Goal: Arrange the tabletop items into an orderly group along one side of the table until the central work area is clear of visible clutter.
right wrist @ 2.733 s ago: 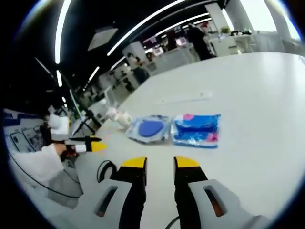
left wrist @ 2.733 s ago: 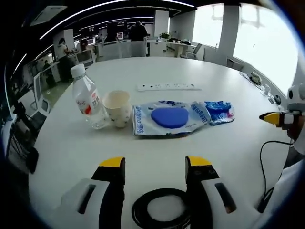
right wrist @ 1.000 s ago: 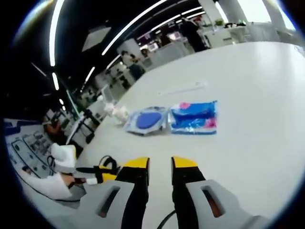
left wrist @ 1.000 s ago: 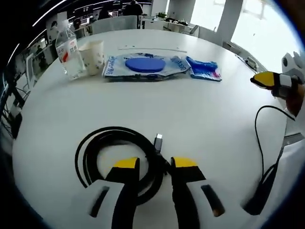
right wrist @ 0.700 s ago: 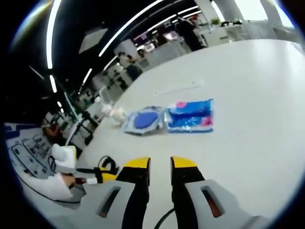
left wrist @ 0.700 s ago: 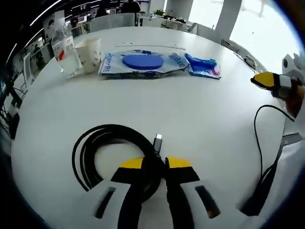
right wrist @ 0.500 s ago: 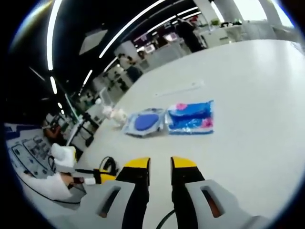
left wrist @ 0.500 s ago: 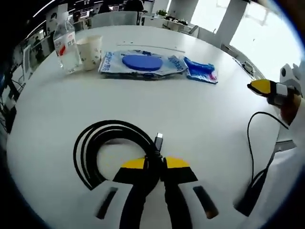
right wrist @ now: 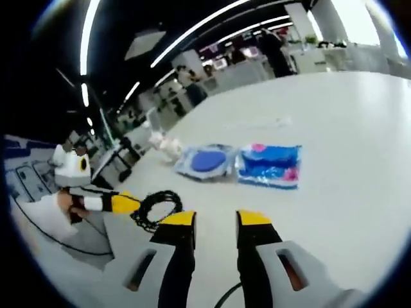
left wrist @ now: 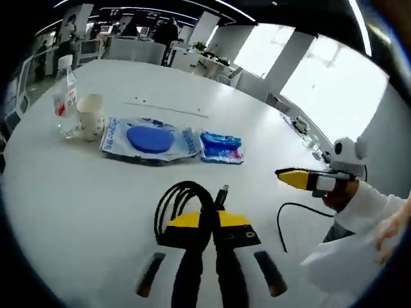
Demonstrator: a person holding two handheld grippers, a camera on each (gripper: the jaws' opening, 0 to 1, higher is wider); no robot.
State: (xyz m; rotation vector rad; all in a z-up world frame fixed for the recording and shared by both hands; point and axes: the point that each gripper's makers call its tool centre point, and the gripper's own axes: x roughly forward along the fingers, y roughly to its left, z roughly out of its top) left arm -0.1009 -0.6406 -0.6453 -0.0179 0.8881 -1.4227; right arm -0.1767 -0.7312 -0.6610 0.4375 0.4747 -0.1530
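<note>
My left gripper (left wrist: 205, 220) is shut on a black coiled cable (left wrist: 182, 199), whose loops and plug end (left wrist: 223, 192) stick out past the jaws above the white table (left wrist: 77, 186). Farther off lie a row of a clear water bottle (left wrist: 64, 106), a paper cup (left wrist: 90, 117), a packet with a blue disc (left wrist: 149, 138) and a blue and pink packet (left wrist: 221, 146). My right gripper (right wrist: 216, 220) is open and holds nothing. In its view, the left gripper (right wrist: 122, 203) holds the cable coil (right wrist: 154, 206) at the left, with the blue-disc packet (right wrist: 204, 160) and the blue and pink packet (right wrist: 270, 165) ahead.
A white power strip (left wrist: 170, 108) lies behind the row of items. The right gripper (left wrist: 294, 177), held by a hand in a white sleeve, comes in from the right of the left gripper view, trailing a thin black wire (left wrist: 282, 218). Office desks and people stand beyond the table.
The left jaws closed on the cable's coil and lifted it off the table, and that view rose and swung. The right gripper stayed open and barely moved.
</note>
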